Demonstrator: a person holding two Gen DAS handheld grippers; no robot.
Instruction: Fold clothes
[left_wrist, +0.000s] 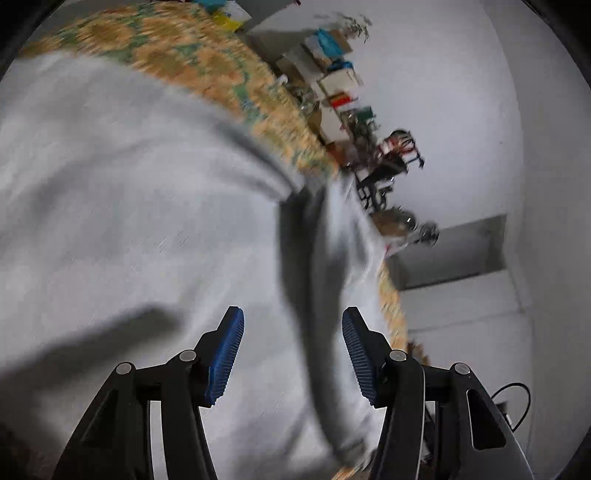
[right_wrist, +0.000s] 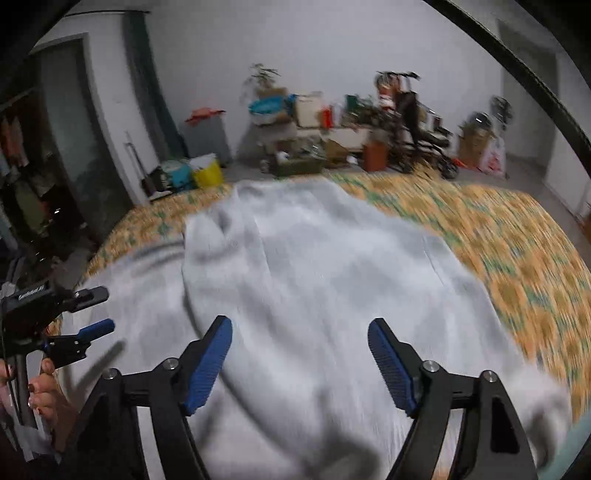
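While both the left gripper (left_wrist: 293, 350) and right gripper (right_wrist: 300, 363) hang parted and empty over the grey garment (right_wrist: 314, 266) on the flowered bedspread (right_wrist: 498, 236), grip a near edge squarely before folding.

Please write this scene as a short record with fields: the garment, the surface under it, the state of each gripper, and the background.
garment: light grey garment, spread out, one part folded over on top
surface: floral yellow and green cover under the garment
left gripper: open, nothing between the pads, above the garment
right gripper: open, nothing between the pads, above the garment
person: a hand holds the left gripper's handle
background: clutter of boxes and plants along a white wall
image quality: motion blur in both views
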